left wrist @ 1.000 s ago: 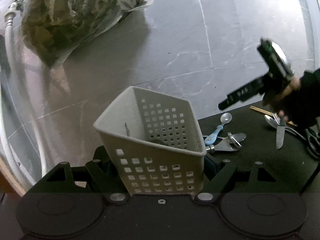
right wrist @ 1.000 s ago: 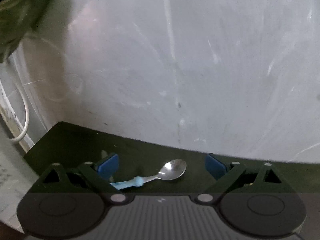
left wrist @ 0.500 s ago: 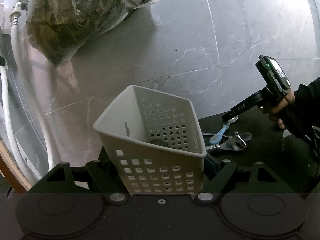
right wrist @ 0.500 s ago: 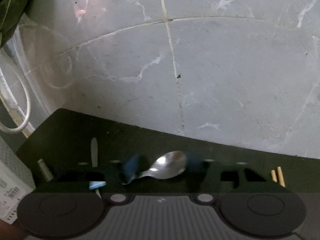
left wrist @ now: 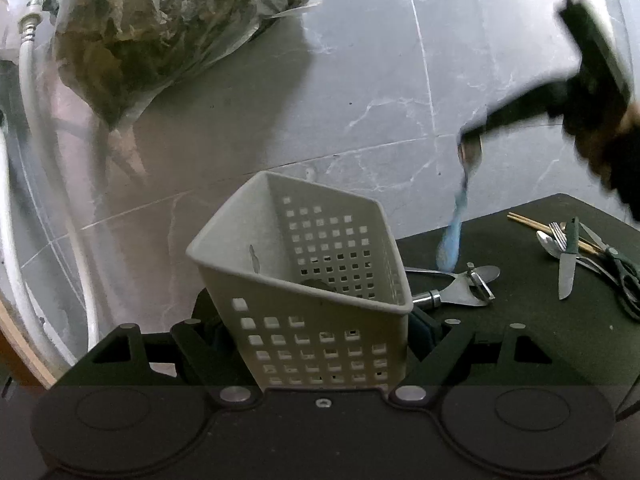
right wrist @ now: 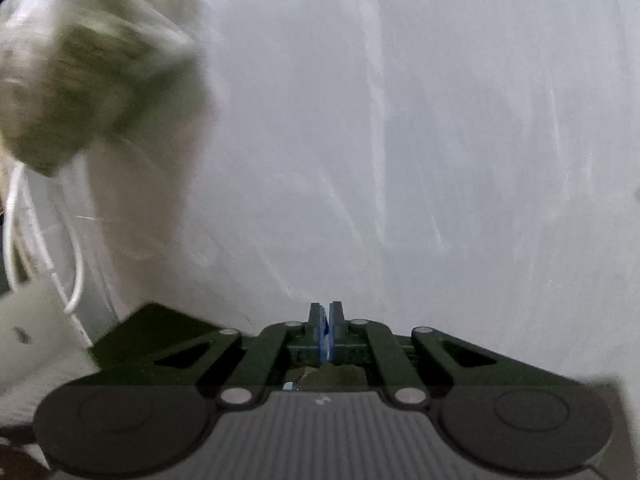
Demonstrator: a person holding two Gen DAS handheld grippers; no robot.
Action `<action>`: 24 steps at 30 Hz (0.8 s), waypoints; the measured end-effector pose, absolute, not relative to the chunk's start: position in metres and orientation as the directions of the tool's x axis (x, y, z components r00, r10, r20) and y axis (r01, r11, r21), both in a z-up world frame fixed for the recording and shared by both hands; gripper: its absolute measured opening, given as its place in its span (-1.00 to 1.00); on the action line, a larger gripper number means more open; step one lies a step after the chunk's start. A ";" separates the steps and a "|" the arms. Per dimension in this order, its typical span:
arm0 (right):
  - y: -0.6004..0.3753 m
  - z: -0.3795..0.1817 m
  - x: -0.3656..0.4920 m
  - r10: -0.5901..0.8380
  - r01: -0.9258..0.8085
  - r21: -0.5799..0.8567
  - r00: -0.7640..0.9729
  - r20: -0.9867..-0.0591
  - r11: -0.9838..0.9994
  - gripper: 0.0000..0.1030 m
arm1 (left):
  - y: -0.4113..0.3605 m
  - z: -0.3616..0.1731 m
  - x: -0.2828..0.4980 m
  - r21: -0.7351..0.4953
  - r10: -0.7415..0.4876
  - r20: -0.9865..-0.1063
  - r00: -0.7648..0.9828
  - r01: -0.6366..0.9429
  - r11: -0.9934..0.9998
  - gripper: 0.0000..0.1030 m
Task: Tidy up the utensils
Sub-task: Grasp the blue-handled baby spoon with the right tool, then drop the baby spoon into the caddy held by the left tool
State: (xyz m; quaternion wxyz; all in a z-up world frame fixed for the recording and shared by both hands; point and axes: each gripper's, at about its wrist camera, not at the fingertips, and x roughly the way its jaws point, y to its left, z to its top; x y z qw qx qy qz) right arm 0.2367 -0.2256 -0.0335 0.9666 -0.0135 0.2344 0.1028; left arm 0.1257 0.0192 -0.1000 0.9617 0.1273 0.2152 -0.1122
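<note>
My left gripper [left wrist: 316,332] is shut on a white perforated utensil basket [left wrist: 312,280], held tilted at the mat's left end. My right gripper [left wrist: 470,134], also in its own view [right wrist: 325,320], is shut on a blue-handled spoon [left wrist: 460,204]. The spoon hangs bowl up, handle down, above the mat to the right of the basket. In the right wrist view the pads are closed and only a sliver of blue shows between them. That view is blurred.
A dark mat [left wrist: 520,320] holds a peeler [left wrist: 460,292], a spoon [left wrist: 486,272], a knife [left wrist: 568,264], a fork [left wrist: 558,234], chopsticks [left wrist: 528,222] and scissors [left wrist: 624,276]. A bag of greens [left wrist: 160,32] and a white hose [left wrist: 36,160] lie at left.
The right gripper closed on the blue-handled spoon on the mat and lifted it up. The left gripper kept holding the basket in about the same place.
</note>
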 end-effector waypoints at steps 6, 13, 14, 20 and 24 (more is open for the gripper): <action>-0.171 0.040 0.197 0.249 -0.284 -0.079 0.921 -0.301 0.956 -0.97 | 0.026 -0.102 0.124 0.199 -0.197 -0.429 0.882 0.305 0.931 0.60; -0.106 0.041 0.174 0.328 -0.393 -0.166 0.889 -0.320 0.904 -0.97 | 0.029 -0.103 0.123 0.196 -0.218 -0.424 0.879 0.324 0.926 0.59; -0.098 0.035 0.173 0.334 -0.409 -0.181 0.881 -0.336 0.894 -0.97 | 0.029 -0.102 0.123 0.196 -0.219 -0.424 0.879 0.325 0.925 0.59; -0.069 0.000 0.174 0.370 -0.475 -0.160 0.820 -0.437 0.865 -0.96 | 0.029 -0.103 0.123 0.195 -0.219 -0.424 0.879 0.324 0.926 0.59; -0.066 -0.013 0.174 0.374 -0.488 -0.121 0.784 -0.495 0.864 -0.88 | 0.028 -0.104 0.122 0.190 -0.219 -0.420 0.881 0.321 0.928 0.59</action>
